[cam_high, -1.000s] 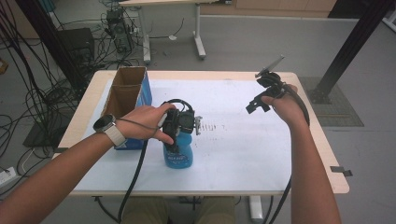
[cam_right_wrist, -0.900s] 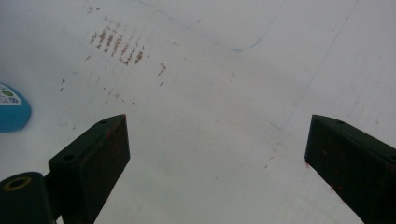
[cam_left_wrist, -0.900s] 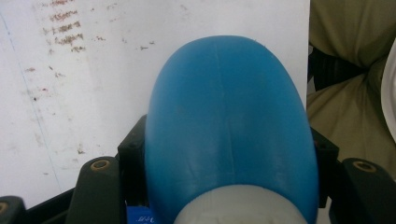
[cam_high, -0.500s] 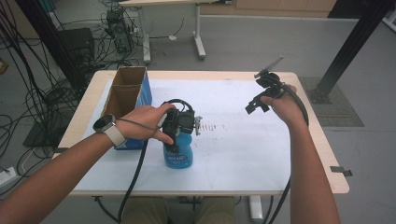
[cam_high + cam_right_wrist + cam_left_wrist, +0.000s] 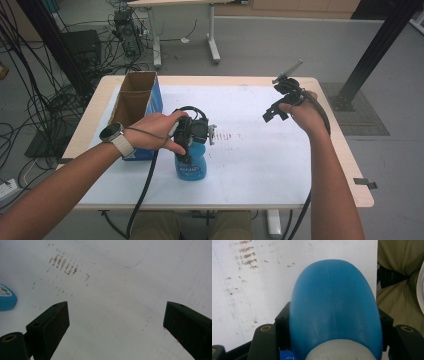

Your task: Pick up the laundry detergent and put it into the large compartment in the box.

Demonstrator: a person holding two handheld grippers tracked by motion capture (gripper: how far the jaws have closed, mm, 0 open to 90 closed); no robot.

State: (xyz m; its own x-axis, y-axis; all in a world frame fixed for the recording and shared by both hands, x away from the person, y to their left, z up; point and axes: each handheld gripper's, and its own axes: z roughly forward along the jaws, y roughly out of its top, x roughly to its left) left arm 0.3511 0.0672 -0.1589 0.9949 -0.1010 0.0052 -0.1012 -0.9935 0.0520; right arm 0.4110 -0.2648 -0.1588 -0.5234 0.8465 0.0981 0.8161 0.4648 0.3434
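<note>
Left gripper point(image 5: 192, 137): you held it over the blue bottle point(image 5: 190, 165), pointing down, with your left hand point(image 5: 155, 132) wrapped round its body.
Left fingers: they were closed on the blue bottle; in the left gripper view a black finger point(image 5: 283, 323) pressed each flank of the rounded blue body point(image 5: 334, 305).
Blue bottle: it stood upright on the white sheet point(image 5: 250, 165) of the counter point(image 5: 350, 170), near the front edge and left of the middle, just beside the cardboard box point(image 5: 137, 107).
Bottle details: a pale grey band point(image 5: 339, 351) crossed its body near the fingers, and a label showed low on its front in the high view, too small to read.
Right gripper point(image 5: 280, 102): you held it raised above the far right part of the counter, well apart from the bottle, in your right hand point(image 5: 305, 115).
Right fingers: they stood wide open with nothing between them; the right gripper view showed bare white sheet point(image 5: 112, 305) between the two black fingers point(image 5: 50, 325).
Stains: a patch of short brown streaks point(image 5: 227, 135) lay on the sheet just right of the bottle, between your two hands.
Cardboard box: it stood open-topped at the left side of the counter, with a blue side panel facing the bottle.
Cables: one trailed from each gripper back over the front edge of the counter.
</note>
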